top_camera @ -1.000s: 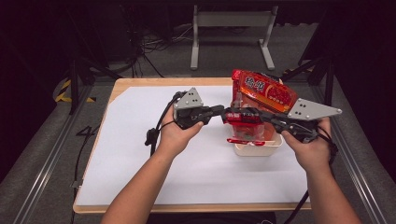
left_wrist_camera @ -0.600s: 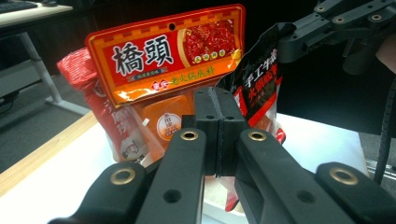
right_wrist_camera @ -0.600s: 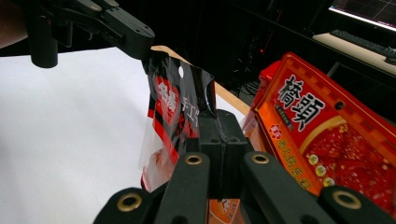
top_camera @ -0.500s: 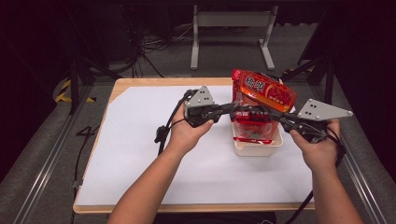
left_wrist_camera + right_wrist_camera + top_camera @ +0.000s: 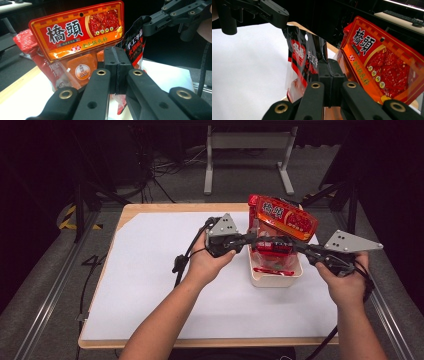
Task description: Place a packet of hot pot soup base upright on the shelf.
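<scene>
High view first, from left to right: the white sheet (image 5: pixel 150 270) covers the wooden table (image 5: pixel 131 210), and its left half is bare. The left gripper (image 5: pixel 251 239) comes in near the middle and the right gripper (image 5: pixel 295 246) comes from the right edge. Both pinch the same dark packet (image 5: pixel 272 244), one at each top corner, so that it hangs upright just over the white tub (image 5: pixel 275 275). I judge that two grips are used because the packet is soft and would fold if held by one corner only.

In the left gripper view the jaws are pressed together, with the dark packet (image 5: pixel 133 47) just behind their tip, and the other gripper clamps the packet's far corner. In the right gripper view the jaws are also closed on the packet's edge (image 5: pixel 304 60).

The big orange packet (image 5: pixel 284 215) leans at the back of the tub, its top past the rim.

Compared with a second ago, both hands have moved to the right and the dark packet sits a little lower toward the tub. The tub and the orange packet have not moved.
</scene>
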Available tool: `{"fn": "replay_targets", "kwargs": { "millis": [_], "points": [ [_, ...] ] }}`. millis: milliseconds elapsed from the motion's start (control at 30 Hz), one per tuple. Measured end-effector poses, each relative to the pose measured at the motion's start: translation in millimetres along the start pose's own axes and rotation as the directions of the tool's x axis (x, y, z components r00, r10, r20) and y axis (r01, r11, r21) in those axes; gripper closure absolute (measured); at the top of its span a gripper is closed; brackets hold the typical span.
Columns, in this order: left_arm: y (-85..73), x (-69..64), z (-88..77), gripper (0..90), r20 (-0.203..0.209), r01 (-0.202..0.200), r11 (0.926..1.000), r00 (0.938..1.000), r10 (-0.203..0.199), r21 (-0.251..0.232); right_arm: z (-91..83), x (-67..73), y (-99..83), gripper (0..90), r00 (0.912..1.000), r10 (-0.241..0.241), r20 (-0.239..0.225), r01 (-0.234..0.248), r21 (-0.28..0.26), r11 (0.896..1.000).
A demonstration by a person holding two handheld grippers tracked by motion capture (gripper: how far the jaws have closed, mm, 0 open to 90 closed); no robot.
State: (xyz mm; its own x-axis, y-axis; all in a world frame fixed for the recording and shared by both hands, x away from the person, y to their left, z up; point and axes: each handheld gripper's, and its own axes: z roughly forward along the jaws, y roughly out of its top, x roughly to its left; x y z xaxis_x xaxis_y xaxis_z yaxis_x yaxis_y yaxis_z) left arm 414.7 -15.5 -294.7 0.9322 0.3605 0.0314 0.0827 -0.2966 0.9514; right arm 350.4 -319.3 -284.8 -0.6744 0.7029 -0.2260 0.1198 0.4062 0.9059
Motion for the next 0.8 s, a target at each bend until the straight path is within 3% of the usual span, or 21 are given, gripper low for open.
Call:
{"fn": "replay_targets", "kwargs": {
  "millis": [167,500,800],
  "points": [
    [-0.2,-2.2,2.8,90.0,0.015,-0.001,1.0000,0.9999,0.001,-0.005,0.5,-0.7,-4.7,90.0,0.9996,0.012,-0.026,-0.012,0.015,1.000],
    [-6.0,-2.3,3.6,90.0,0.015,0.000,0.9999,0.9999,0.000,0.015,1.0,-1.4,-12.2,90.0,0.9995,0.021,-0.024,-0.019,0.054,0.998],
    [-12.3,0.2,1.8,90.0,0.014,0.012,0.9996,0.9998,-0.013,0.024,3.0,-5.0,-21.1,90.0,0.9975,0.062,-0.033,-0.058,0.099,0.993]
  ]
}}
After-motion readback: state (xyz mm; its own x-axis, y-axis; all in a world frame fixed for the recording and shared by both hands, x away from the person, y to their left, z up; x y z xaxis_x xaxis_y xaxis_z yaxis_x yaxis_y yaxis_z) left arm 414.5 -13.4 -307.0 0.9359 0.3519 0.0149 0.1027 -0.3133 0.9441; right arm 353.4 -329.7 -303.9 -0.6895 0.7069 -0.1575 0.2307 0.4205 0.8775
